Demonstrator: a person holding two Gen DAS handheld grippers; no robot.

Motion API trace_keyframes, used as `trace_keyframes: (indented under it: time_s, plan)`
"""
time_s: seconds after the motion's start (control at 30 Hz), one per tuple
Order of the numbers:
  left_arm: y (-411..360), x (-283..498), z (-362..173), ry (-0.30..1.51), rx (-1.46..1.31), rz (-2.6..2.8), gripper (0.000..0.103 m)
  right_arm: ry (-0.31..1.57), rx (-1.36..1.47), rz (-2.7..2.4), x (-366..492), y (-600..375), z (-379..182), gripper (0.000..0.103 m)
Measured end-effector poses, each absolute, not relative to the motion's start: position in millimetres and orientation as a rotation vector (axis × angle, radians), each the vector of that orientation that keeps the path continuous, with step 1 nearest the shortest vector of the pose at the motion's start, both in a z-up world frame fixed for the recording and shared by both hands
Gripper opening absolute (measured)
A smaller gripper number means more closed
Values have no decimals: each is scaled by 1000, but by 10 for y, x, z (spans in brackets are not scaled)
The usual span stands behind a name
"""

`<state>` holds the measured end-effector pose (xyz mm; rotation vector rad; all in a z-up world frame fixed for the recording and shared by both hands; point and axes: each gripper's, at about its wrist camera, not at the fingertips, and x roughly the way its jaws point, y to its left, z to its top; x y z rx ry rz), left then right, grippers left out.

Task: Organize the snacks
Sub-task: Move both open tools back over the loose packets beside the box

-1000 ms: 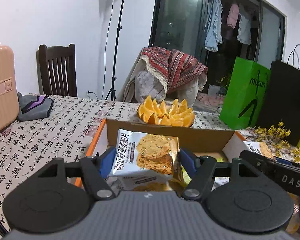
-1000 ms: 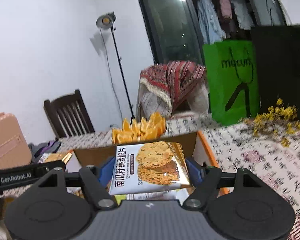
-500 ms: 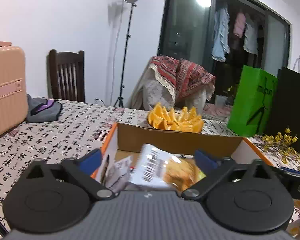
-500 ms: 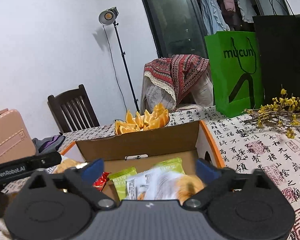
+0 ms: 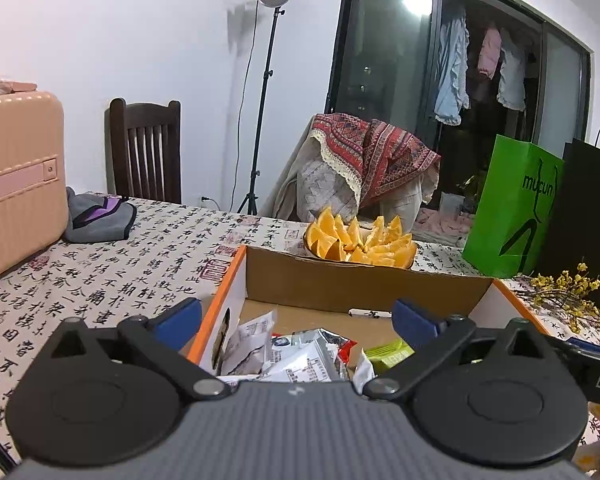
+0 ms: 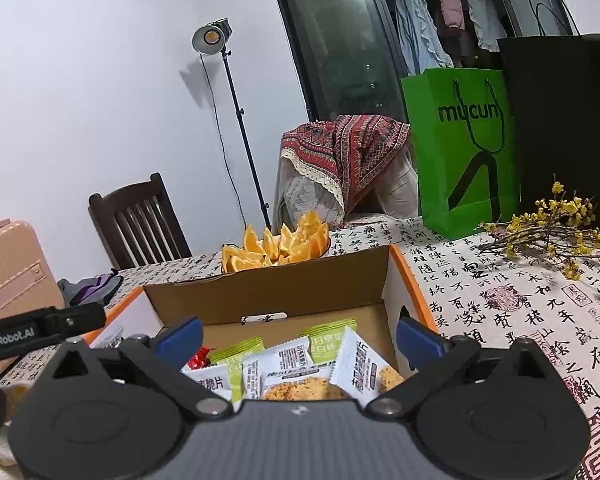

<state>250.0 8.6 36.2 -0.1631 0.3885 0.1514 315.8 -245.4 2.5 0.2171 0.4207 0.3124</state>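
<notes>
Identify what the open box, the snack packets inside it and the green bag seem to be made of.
Brown open box: corrugated cardboard, matte, with raw folded edges. White snack packets: thin plastic film, probably, glossy, crinkled, crimp-sealed. Green bag: likely smooth coated paper, standing stiffly with sharp creases.

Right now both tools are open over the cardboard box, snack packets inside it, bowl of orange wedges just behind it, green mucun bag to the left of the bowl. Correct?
One error: the green mucun bag stands to the right of the bowl of orange wedges, as the right wrist view shows. The rest holds: left tool and right tool open over the cardboard box, snack packets inside.
</notes>
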Motion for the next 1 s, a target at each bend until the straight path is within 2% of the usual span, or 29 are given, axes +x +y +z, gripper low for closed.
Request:
trace_keyframes:
  time_s: [0.53,1.0]
  plan:
    - [103,1935,736,361,-170,107,103,343,136,329,2586,-2463,341,103]
    - [277,1406,432,445,-132,98,103,428,104,299,2061,-2690,147,103]
